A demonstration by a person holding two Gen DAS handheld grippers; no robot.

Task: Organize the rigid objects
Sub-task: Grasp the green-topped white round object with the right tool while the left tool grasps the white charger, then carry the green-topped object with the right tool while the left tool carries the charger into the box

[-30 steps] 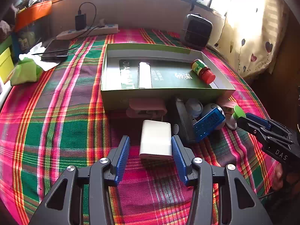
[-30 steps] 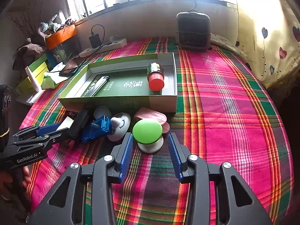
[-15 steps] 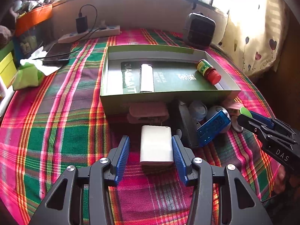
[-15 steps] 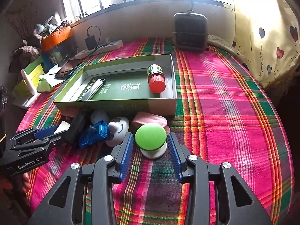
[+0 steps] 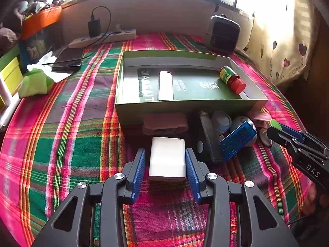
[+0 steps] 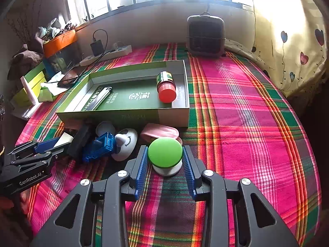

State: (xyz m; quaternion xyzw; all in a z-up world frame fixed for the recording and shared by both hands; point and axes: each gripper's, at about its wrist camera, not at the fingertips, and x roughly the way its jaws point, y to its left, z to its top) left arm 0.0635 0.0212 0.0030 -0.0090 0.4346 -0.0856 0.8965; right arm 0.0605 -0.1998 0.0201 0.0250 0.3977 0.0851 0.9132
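A bottle (image 5: 232, 79) lies in the box (image 5: 185, 105) — clutter (image 5: 230, 135) sits before it.

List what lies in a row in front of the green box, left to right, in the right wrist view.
Black block → blue clear case → white smiley piece → green-capped knob, between the right gripper pads. The pink item behind the knob overlaps it, so it is left out.
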